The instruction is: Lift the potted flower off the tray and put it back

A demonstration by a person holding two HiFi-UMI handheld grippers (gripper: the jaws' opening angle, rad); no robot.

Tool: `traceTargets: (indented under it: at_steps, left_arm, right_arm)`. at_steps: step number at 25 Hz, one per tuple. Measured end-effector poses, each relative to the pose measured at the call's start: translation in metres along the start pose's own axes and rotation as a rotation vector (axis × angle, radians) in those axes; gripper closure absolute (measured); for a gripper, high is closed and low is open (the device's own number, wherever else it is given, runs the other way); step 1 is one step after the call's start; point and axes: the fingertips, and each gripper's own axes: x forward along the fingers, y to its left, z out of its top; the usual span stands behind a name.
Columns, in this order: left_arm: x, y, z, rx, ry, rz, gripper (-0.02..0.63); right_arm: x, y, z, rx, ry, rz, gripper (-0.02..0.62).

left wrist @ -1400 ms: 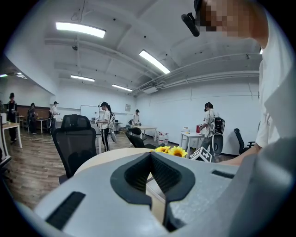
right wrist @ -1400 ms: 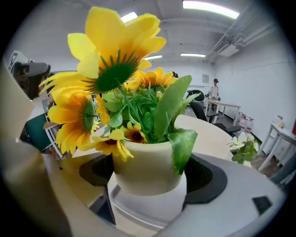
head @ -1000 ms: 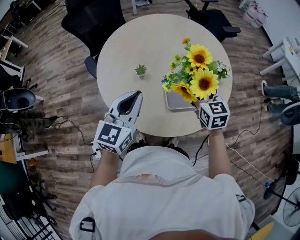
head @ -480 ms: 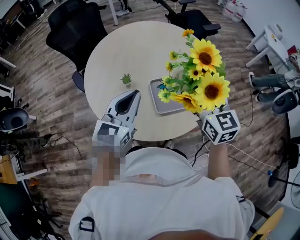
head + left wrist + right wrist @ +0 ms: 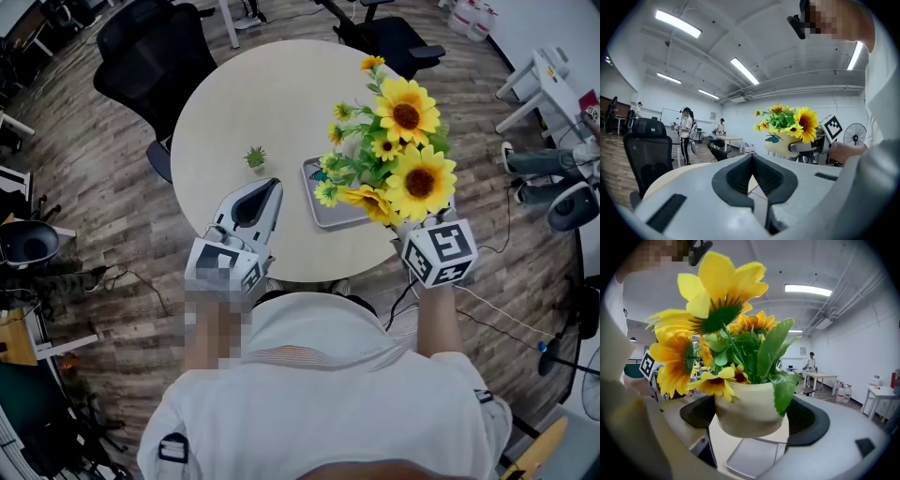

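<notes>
One pot (image 5: 746, 405) in right gripper (image 5: 752, 420), above tray (image 5: 751, 460)

The floor (image 5: 103, 159) is of grey-brown wood planks. A round pale counter (image 5: 272, 94) stands in the middle. A black office chair (image 5: 150, 47) is at its far left side and a second chair (image 5: 398, 42) at its far right side. A white table (image 5: 548, 80) stands well apart on the right. Thin cables (image 5: 487, 305) lie on the floor near the counter. The walls (image 5: 853, 348) are white. The ceiling (image 5: 754, 37) is also white, with long light strips (image 5: 678, 24) that are switched on. Far in the room there are a long table (image 5: 824, 376), some bottles (image 5: 842, 393) on the floor beside it, a standing fan (image 5: 856, 137) and several people (image 5: 686, 129).
</notes>
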Motion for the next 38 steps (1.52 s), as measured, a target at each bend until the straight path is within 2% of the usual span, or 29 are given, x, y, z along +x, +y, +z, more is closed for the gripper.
traceTargets:
  at_steps: [7,17,23,29,32,38]
  left_arm:
    - [-0.002,-0.010,0.000,0.015,0.016,0.040,0.603]
    - [-0.049,0.035,-0.016,0.002,0.064,0.176,0.602]
    - [-0.065,0.053,-0.023,-0.025,0.074,0.241,0.603]
    - [-0.081,0.065,-0.025,-0.040,0.081,0.284,0.603]
    - [-0.085,0.068,-0.027,-0.048,0.083,0.296,0.602]
    - [-0.085,0.068,-0.030,-0.057,0.086,0.286,0.603]
  right_arm:
    - [0.021,-0.021,-0.043,0.045,0.028,0.010,0.124]
    - [0.110,-0.011,-0.144,0.103,0.147,0.021,0.126]
    - [0.152,-0.014,-0.226,0.110,0.293,-0.010,0.126]
    - [0.177,-0.006,-0.294,0.055,0.481,-0.010,0.127]
    - [0.184,-0.007,-0.314,0.036,0.516,-0.020,0.129]
    - [0.186,-0.006,-0.325,0.014,0.530,-0.031,0.130]
